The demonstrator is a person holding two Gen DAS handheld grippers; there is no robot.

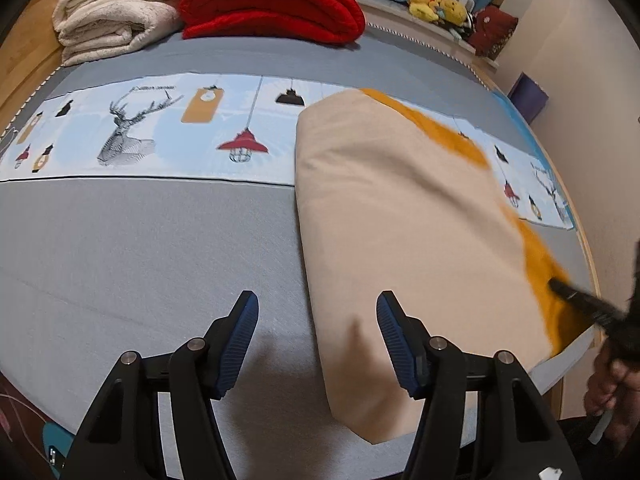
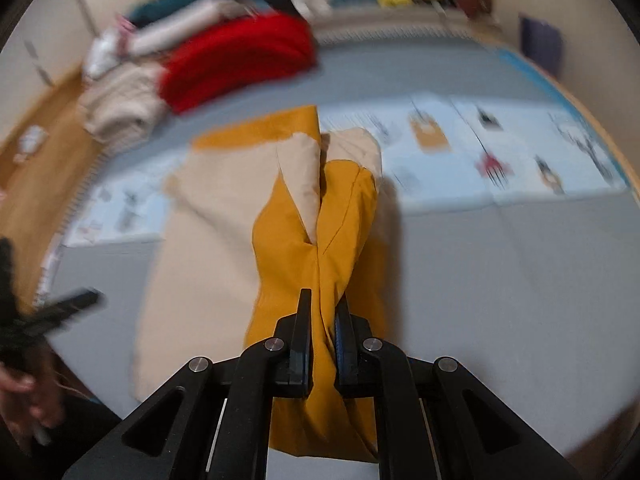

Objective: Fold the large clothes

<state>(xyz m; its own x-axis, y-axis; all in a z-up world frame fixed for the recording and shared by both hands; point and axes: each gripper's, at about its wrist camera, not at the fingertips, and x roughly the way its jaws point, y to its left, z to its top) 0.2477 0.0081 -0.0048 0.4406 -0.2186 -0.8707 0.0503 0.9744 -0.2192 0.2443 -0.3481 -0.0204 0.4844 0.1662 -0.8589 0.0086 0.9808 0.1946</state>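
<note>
Right gripper (image 2: 323,316) clamped on bunched mustard edge of beige-and-mustard garment (image 1: 400,216), lifting it off grey bed cover (image 1: 140,248); rest of garment lies flat across printed strip (image 1: 160,128). Left gripper (image 1: 318,336) fingers apart, empty, above garment's near edge; red blanket (image 1: 272,4) far back

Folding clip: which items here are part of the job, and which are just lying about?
In play: beige-and-mustard cloth, pinched by the right gripper; left gripper, open beside its edge.

Lying about: red blanket, cream blanket, yellow plush toys, printed runner.
</note>
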